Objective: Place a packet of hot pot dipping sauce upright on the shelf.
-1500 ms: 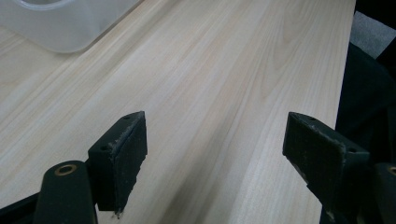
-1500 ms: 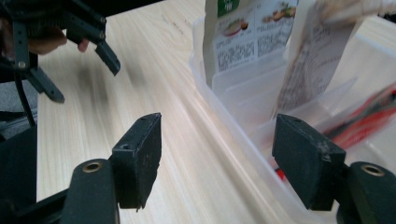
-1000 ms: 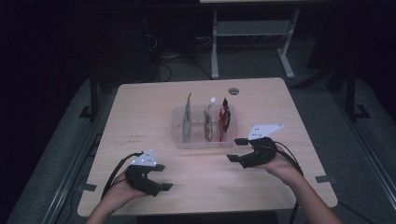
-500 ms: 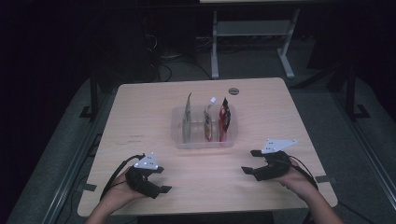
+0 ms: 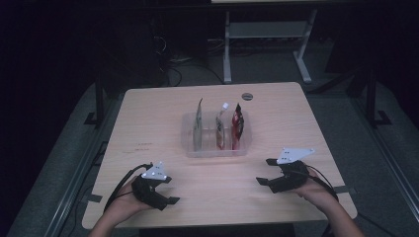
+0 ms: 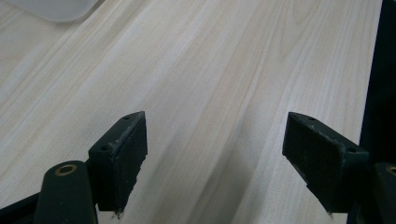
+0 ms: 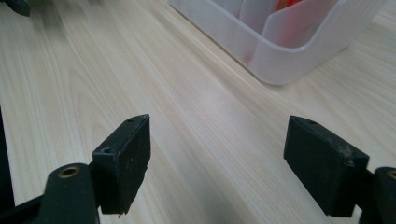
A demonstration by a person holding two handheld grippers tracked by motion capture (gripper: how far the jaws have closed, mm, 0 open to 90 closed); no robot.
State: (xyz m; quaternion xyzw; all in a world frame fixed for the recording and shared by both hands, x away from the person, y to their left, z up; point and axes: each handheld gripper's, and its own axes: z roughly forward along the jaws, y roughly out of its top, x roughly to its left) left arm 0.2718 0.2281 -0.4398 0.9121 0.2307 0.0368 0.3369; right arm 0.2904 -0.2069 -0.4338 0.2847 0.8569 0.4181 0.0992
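Left gripper: jaws stand wide apart, nothing between them, bare wood of the table showing through the gap; it rests low at the near left edge of the table, held in the left hand. Right gripper: jaws likewise spread wide and have just been opening further, with nothing between them — in the right gripper view the pads frame plain tabletop. It sits at the near right, held in the right hand. Neither gripper touches any object. The clear plastic bin stands at mid-table, farther from the person than both grippers and between them; three pouches stand upright in its compartments — a pale one, a white-topped one, a red one. The bin's rounded corner lies near the right gripper, ahead of its jaws but apart from them; it is farther from the left gripper.
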